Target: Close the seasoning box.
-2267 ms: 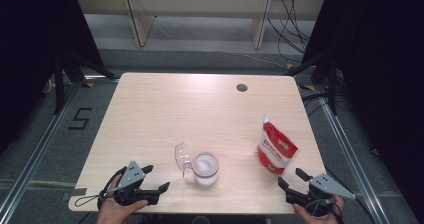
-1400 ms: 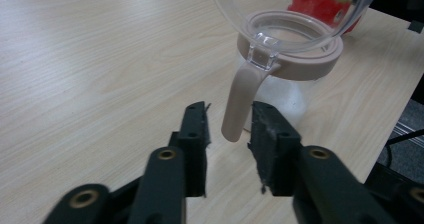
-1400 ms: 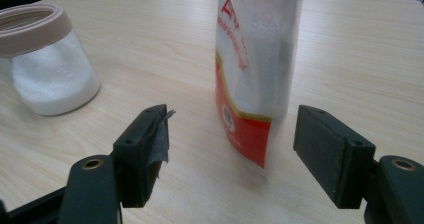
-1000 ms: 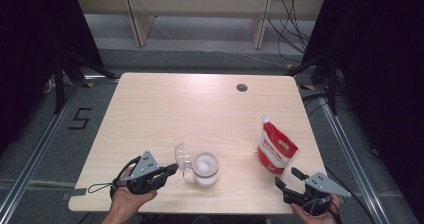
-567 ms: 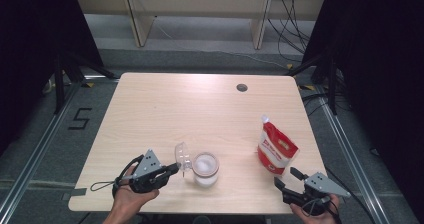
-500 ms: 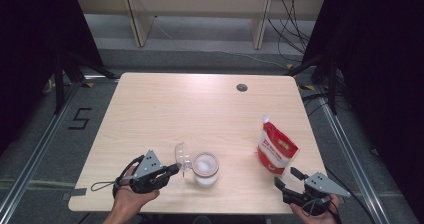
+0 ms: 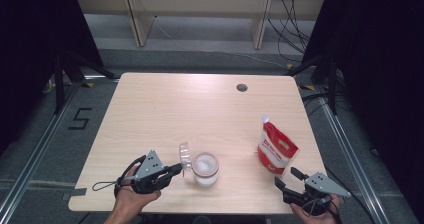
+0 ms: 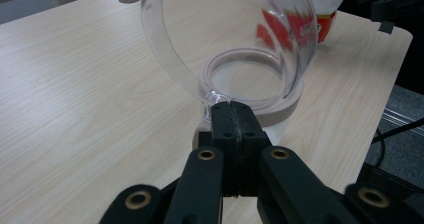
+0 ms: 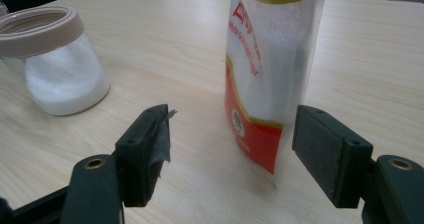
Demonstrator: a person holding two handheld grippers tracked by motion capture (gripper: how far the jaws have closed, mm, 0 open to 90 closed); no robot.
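High view: a pale wood tabletop (image 7: pixel 165 109) with a person's hands entering at the near edge, each holding a hand-held gripper.

The left hand-held gripper (image 7: pixel 176 169) sits near the front left of the tabletop. Its jaws are clenched on the edge of a clear plastic lid (image 7: pixel 185 156), which stands tilted up on the near-left side of a jar (image 7: pixel 205 168). In the left gripper view, the two black jaws press flat against each other around the lid (image 8: pixel 230 39) rim, directly ahead of the camera. Just beyond the jaw tips lies the jar's beige collar (image 8: pixel 252 91), seen through the clear lid. Whether the lid is hinged to the collar or loose cannot be told from this angle.

The jar holds a white granular filling and stands just past the left gripper's tips.

The right hand-held gripper (image 7: pixel 287 179) rests near the front right corner, its jaws spread wide and grasping nothing. In the right gripper view, a red, white and clear sugar pouch (image 9: pixel 267 74) stands upright just ahead of it, in line with the gap between the jaws and not touching either. One jaw pad carries a scrap of torn grey tape. The jar (image 9: pixel 62 59) stands farther off, to the left of that gripper's jaws.
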